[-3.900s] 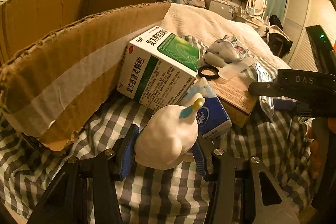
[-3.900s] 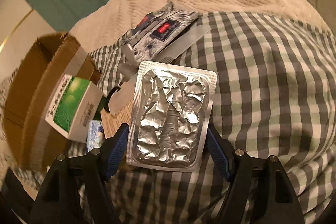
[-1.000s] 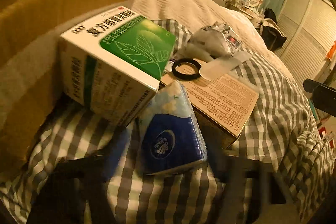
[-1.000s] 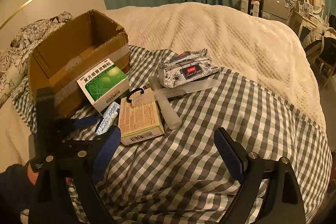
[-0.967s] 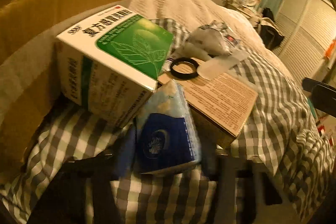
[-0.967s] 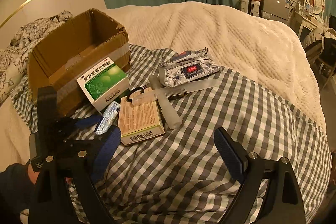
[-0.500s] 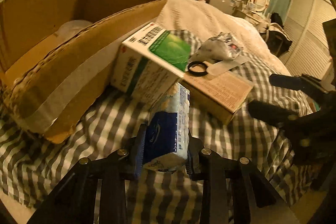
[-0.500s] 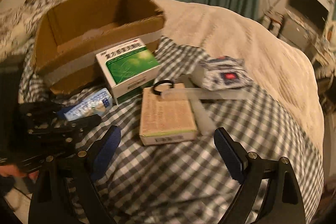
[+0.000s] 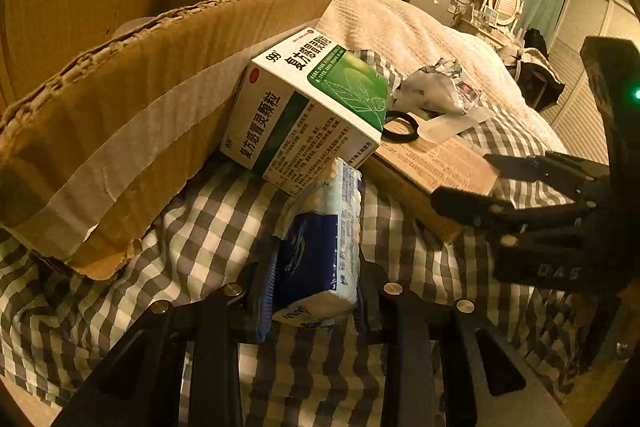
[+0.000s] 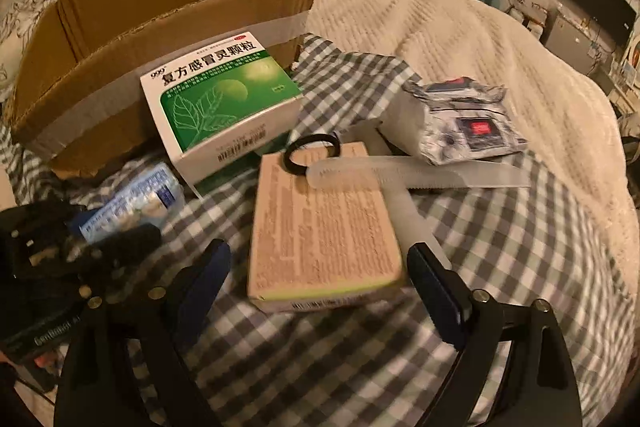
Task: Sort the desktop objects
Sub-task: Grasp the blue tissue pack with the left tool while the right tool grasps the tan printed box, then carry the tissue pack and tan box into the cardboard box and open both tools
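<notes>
The left tool [image 9: 312,283] grips a blue tissue pack [image 9: 320,239], lifted just beside the cardboard box [image 9: 120,115], not yet dropped in. The right tool [image 10: 320,283], jaws just closing yet wide and empty, straddles the tan carton [image 10: 320,223]. Left on the bed: green medicine box [image 10: 224,95], wipes packet [image 10: 464,123], comb [image 10: 420,177], black ring [image 10: 312,153].
</notes>
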